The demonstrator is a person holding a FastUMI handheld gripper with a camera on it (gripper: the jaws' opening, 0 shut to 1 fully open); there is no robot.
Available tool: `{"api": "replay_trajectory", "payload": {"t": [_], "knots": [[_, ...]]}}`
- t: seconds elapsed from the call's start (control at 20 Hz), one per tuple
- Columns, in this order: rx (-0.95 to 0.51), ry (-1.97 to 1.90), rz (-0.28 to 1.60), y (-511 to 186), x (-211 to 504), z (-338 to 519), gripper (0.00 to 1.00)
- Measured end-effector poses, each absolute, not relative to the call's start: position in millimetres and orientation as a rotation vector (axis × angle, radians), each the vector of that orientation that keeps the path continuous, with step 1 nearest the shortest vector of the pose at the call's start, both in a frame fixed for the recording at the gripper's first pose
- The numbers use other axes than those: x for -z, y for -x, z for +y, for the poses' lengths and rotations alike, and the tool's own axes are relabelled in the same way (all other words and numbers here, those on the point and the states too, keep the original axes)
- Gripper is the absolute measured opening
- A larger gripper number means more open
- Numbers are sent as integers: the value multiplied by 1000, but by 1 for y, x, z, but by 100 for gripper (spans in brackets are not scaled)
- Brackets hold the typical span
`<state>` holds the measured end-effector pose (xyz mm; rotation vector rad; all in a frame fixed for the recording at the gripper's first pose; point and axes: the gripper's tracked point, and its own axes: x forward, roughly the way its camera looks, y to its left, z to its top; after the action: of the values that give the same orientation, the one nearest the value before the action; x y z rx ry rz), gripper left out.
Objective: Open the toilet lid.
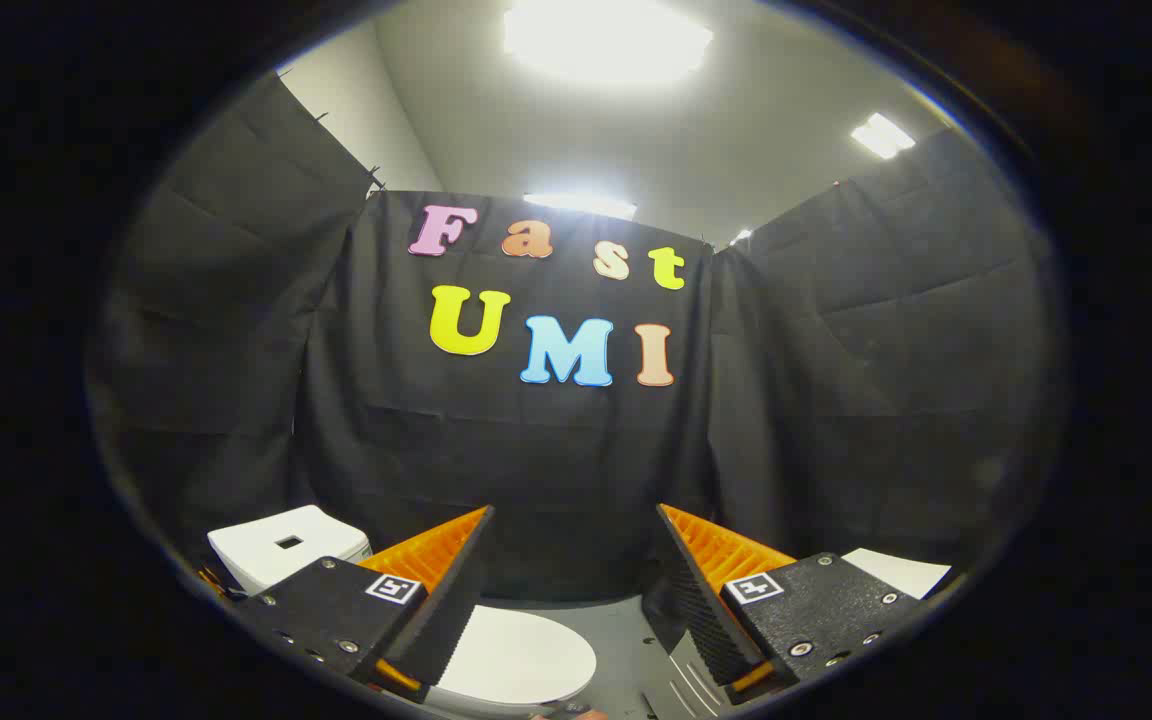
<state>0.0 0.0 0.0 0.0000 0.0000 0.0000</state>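
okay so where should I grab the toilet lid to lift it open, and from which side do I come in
Probably its front rim. The toilet lid lies shut and flat, below the open gripper, with the tank behind it, so the hinge likely sits at the tank end. Come down from above and in front, hook a finger under the rounded front rim, and lift toward the tank.

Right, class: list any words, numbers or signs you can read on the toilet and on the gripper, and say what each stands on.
Toilet lid, shut, low between the open gripper's fingers: no text.
Toilet tank: a small dark rectangle, no words readable.
Gripper: a square black-and-white marker on each finger's base, a pattern, not words.
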Motion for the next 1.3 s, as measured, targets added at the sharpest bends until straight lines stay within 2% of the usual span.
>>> {"api": "replay_trajectory", "payload": {"t": [1.3], "knots": [[-3, -9, 29, -6, 14, 1, 95]]}}
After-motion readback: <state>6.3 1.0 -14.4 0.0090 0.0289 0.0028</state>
